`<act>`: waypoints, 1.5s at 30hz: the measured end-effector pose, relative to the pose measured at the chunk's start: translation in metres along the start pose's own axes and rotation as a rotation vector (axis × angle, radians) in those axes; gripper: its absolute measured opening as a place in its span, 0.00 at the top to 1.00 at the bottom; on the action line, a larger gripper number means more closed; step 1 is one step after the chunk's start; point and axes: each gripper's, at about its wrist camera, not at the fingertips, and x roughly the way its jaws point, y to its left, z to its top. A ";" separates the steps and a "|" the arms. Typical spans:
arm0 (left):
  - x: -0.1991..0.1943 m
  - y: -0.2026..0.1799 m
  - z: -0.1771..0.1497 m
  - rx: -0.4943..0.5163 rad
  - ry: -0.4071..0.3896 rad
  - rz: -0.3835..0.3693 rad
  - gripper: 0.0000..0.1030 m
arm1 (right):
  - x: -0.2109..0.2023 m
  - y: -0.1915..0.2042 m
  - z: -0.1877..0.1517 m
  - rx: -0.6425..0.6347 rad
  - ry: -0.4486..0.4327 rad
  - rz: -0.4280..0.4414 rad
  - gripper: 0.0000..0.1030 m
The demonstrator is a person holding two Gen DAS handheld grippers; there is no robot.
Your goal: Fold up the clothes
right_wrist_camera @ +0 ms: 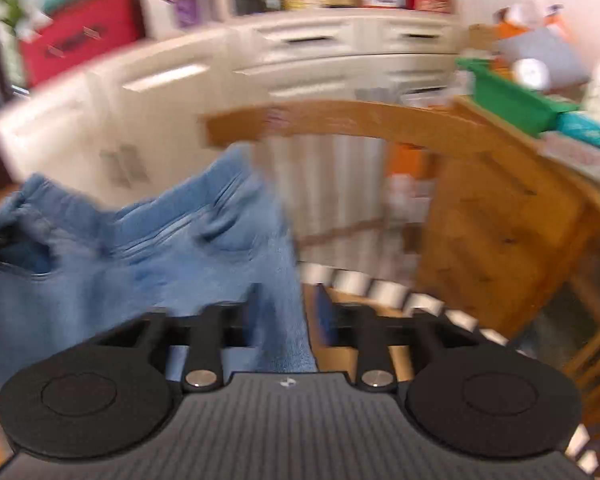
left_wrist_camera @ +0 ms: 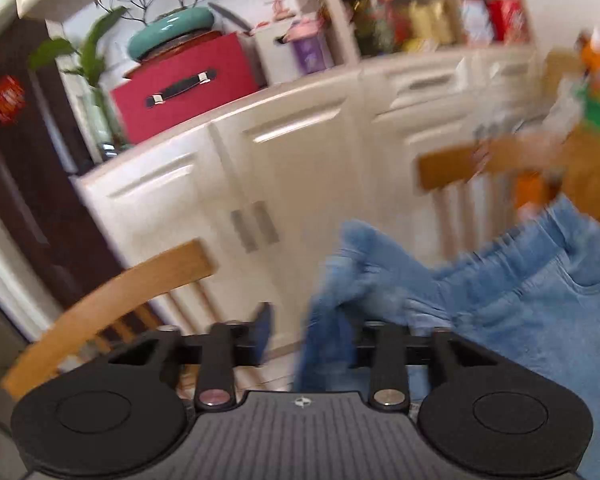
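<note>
A pair of light blue jeans (left_wrist_camera: 520, 312) hangs bunched at the right of the left wrist view, waistband uppermost. A fold of it drops between the fingers of my left gripper (left_wrist_camera: 314, 320). The left pad stands clear of the cloth and the right finger is hidden behind it, so the jaws are apart. In the right wrist view the jeans (right_wrist_camera: 160, 248) fill the left side. One edge runs down between the fingers of my right gripper (right_wrist_camera: 289, 300), whose jaws also stand apart and do not pinch the denim. Both views are blurred.
Cream cabinets (left_wrist_camera: 300, 168) fill the background, with a red box (left_wrist_camera: 180, 88) and a potted plant (left_wrist_camera: 172, 28) on top. Wooden chair backs (left_wrist_camera: 112, 300) (right_wrist_camera: 340, 120) stand close ahead. A wooden table (right_wrist_camera: 500, 220) with a green bin (right_wrist_camera: 508, 96) is at the right.
</note>
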 end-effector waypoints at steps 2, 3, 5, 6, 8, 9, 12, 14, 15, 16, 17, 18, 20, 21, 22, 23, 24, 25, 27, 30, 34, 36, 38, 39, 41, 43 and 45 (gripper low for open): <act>-0.009 0.005 -0.019 -0.002 -0.054 0.034 0.49 | 0.009 -0.001 -0.014 -0.050 -0.041 -0.038 0.56; -0.012 0.010 -0.027 -0.001 -0.064 0.025 0.46 | 0.008 -0.004 -0.021 -0.070 -0.043 -0.024 0.56; -0.020 0.021 -0.047 -0.024 -0.033 -0.017 0.46 | 0.001 -0.008 -0.037 -0.084 -0.024 0.043 0.55; -0.026 0.027 -0.058 -0.045 -0.013 -0.050 0.47 | -0.006 -0.010 -0.045 -0.079 -0.008 0.093 0.56; -0.047 0.039 -0.085 -0.085 0.016 -0.139 0.47 | -0.028 -0.007 -0.068 -0.068 0.033 0.190 0.57; -0.064 0.046 -0.101 -0.097 0.031 -0.188 0.47 | -0.042 -0.003 -0.081 -0.068 0.055 0.239 0.57; -0.112 0.062 -0.149 -0.122 0.088 -0.333 0.46 | -0.091 0.016 -0.128 -0.100 0.140 0.397 0.56; -0.145 0.072 -0.182 -0.125 0.135 -0.410 0.47 | -0.123 0.029 -0.163 -0.141 0.205 0.469 0.56; -0.162 0.078 -0.198 -0.126 0.158 -0.442 0.47 | -0.141 0.033 -0.181 -0.152 0.229 0.490 0.55; -0.180 0.085 -0.215 -0.133 0.189 -0.484 0.47 | -0.158 0.036 -0.200 -0.157 0.253 0.507 0.56; -0.196 0.092 -0.229 -0.142 0.220 -0.531 0.47 | -0.175 0.040 -0.218 -0.162 0.277 0.525 0.56; -0.212 0.097 -0.244 -0.147 0.251 -0.575 0.47 | -0.191 0.042 -0.236 -0.158 0.302 0.538 0.55; -0.242 0.103 -0.273 -0.125 0.314 -0.628 0.47 | -0.217 0.042 -0.270 -0.119 0.351 0.537 0.53; -0.255 0.102 -0.287 -0.111 0.327 -0.630 0.47 | -0.227 0.041 -0.285 -0.083 0.371 0.517 0.53; -0.267 0.101 -0.302 -0.096 0.339 -0.626 0.47 | -0.238 0.040 -0.300 -0.047 0.381 0.492 0.53; -0.275 0.098 -0.314 -0.075 0.345 -0.595 0.47 | -0.249 0.039 -0.313 -0.010 0.376 0.459 0.53; -0.282 0.094 -0.325 -0.055 0.350 -0.564 0.47 | -0.259 0.039 -0.326 0.023 0.367 0.419 0.53; -0.289 0.090 -0.337 -0.038 0.355 -0.536 0.48 | -0.268 0.040 -0.338 0.048 0.352 0.369 0.53; -0.295 0.082 -0.356 -0.063 0.370 -0.535 0.54 | -0.278 0.044 -0.356 0.068 0.318 0.281 0.51; -0.298 0.067 -0.371 -0.077 0.403 -0.558 0.85 | -0.275 0.056 -0.377 0.074 0.311 0.192 0.50; -0.303 0.056 -0.385 -0.068 0.375 -0.523 0.96 | -0.265 0.068 -0.383 0.076 0.255 0.187 0.68; -0.304 0.057 -0.387 -0.099 0.375 -0.514 0.99 | -0.260 0.071 -0.384 0.069 0.244 0.187 0.99; -0.303 0.062 -0.387 -0.151 0.381 -0.514 1.00 | -0.259 0.069 -0.380 0.110 0.258 0.230 0.99; -0.302 0.066 -0.387 -0.183 0.388 -0.521 1.00 | -0.261 0.069 -0.377 0.123 0.260 0.256 0.99; -0.302 0.080 -0.388 -0.267 0.409 -0.531 1.00 | -0.281 0.073 -0.363 0.100 0.222 0.339 0.99; -0.310 0.104 -0.386 -0.345 0.403 -0.541 0.99 | -0.311 0.091 -0.351 0.049 0.187 0.479 0.99; -0.328 0.140 -0.387 -0.401 0.379 -0.527 0.98 | -0.338 0.115 -0.339 -0.006 0.175 0.633 0.99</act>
